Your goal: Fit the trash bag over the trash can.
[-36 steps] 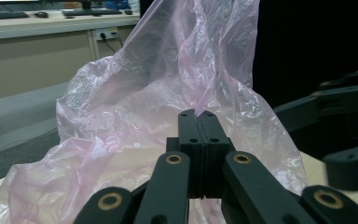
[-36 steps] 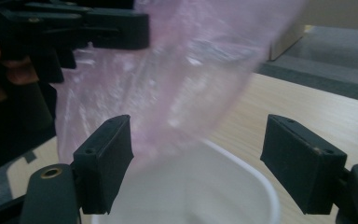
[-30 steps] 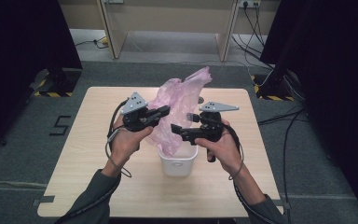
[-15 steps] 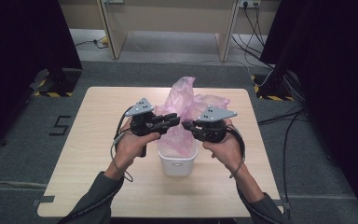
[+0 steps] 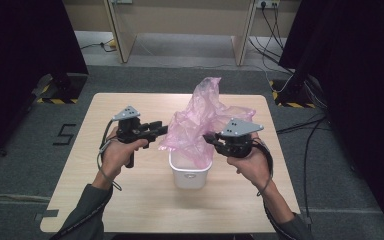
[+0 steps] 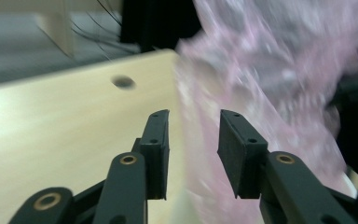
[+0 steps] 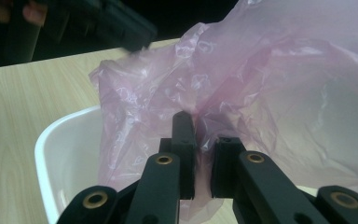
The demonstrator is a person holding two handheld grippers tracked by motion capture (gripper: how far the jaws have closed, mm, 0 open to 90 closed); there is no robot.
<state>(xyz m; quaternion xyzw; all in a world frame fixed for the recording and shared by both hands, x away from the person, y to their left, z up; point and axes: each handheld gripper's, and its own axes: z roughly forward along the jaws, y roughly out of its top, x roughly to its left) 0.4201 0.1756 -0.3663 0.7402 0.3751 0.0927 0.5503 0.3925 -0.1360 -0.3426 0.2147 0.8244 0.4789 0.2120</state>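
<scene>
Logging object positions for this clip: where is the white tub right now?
In the high view the white tub stands on the table near its middle, between the person's two hands, with the pink plastic bag rising out of it.

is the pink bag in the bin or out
Partly in: the bag dips into the white bin, but most billows above the rim.
</scene>
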